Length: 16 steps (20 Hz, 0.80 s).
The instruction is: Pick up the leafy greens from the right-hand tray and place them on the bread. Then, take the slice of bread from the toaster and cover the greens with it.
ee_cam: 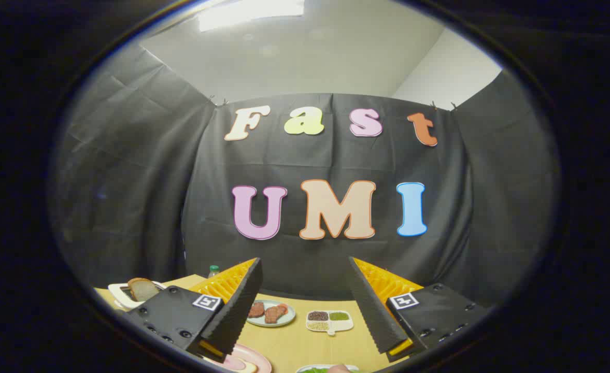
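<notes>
Square black-and-white marker tags (207, 302) on both fingers of the hand-held gripper (303, 274), spread wide and holding nothing, raised above the wooden surface (294, 344). Between the fingers, a plate of meat slices (269, 313) and a divided dish of seeds (329, 320); nearest, the tray of leafy greens (319, 369) and a pink-rimmed plate (250, 358). Far left, a toaster (123, 296) with a bread slice (142, 288) upright in it, a bottle (214, 271) behind.

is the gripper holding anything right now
No, the gripper is open, its fingers spread apart above the table with nothing between them.
</notes>
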Motion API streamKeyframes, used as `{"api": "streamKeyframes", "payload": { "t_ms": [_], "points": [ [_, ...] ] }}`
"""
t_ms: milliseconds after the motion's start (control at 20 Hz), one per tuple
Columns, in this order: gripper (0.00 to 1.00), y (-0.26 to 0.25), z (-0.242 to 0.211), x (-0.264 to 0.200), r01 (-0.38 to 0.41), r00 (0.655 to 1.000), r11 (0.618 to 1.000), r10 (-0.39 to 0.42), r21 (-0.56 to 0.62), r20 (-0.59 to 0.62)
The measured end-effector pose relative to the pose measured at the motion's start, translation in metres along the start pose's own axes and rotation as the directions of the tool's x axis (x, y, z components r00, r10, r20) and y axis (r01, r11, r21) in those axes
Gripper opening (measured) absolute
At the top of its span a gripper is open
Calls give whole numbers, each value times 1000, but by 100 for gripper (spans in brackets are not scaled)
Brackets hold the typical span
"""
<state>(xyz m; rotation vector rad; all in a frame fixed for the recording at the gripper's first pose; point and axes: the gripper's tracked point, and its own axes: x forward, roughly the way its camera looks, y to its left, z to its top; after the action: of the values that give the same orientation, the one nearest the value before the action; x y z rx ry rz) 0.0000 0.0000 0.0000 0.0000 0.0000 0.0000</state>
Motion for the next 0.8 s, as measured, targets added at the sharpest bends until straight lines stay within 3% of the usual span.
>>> {"api": "streamKeyframes", "payload": {
  "t_ms": [800],
  "points": [
    [100, -33, 26, 11, 5, 1000, 999, -4, -32, 28]
  ]
}}
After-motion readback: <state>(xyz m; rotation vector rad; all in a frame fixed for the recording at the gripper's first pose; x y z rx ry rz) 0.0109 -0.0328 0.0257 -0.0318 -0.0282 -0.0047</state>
